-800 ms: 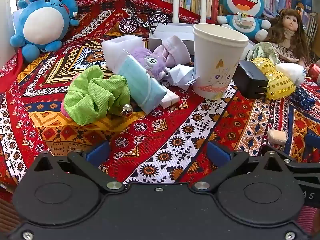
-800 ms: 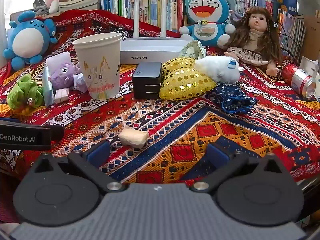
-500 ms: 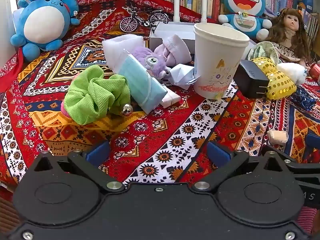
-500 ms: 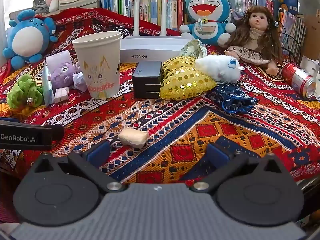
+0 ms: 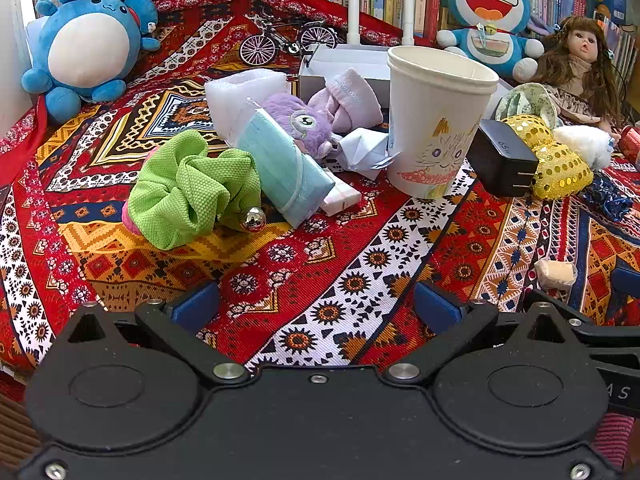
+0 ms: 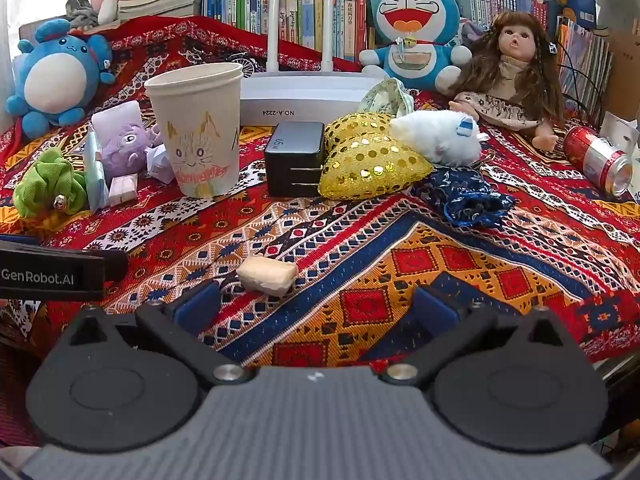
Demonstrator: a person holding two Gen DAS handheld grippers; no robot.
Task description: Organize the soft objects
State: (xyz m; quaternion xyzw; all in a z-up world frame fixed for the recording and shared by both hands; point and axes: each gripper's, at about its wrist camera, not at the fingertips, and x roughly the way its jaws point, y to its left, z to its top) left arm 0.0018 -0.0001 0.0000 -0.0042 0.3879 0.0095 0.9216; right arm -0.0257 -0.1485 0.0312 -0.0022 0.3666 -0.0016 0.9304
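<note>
Both my grippers hang over the near edge of the patterned cloth [image 5: 320, 264] that covers the desk, tilted down toward it, and each has its jaws spread wide with nothing between them: the left gripper [image 5: 316, 304] over bare cloth, the right gripper [image 6: 316, 304] with a small cream foam block [image 6: 267, 274] lying just ahead of its left finger. Nothing has been gathered yet, as I judge it. The soft things lie scattered across the middle of the desk: a green scrunchie [image 5: 188, 192] toward the left edge with a folded face mask [image 5: 286, 170] leaning against it, a small purple plush [image 5: 302, 122] behind the mask, and on the right side a gold sequin pillow [image 6: 368, 166], a white fluffy toy [image 6: 438, 136] resting on it and a dark blue pouch [image 6: 468, 196] just beside it. Between the two groups stand a paper cup [image 6: 198, 132] and a black charger [image 6: 296, 158], both hard, both easy to knock. For the step in hand I would take the scrunchie with my left, coming in low from the near edge and closing on its thick fold, well apart from the cup. The foam block suits my right: slide forward, centre it, and close gently so that it does not squirt out.
</note>
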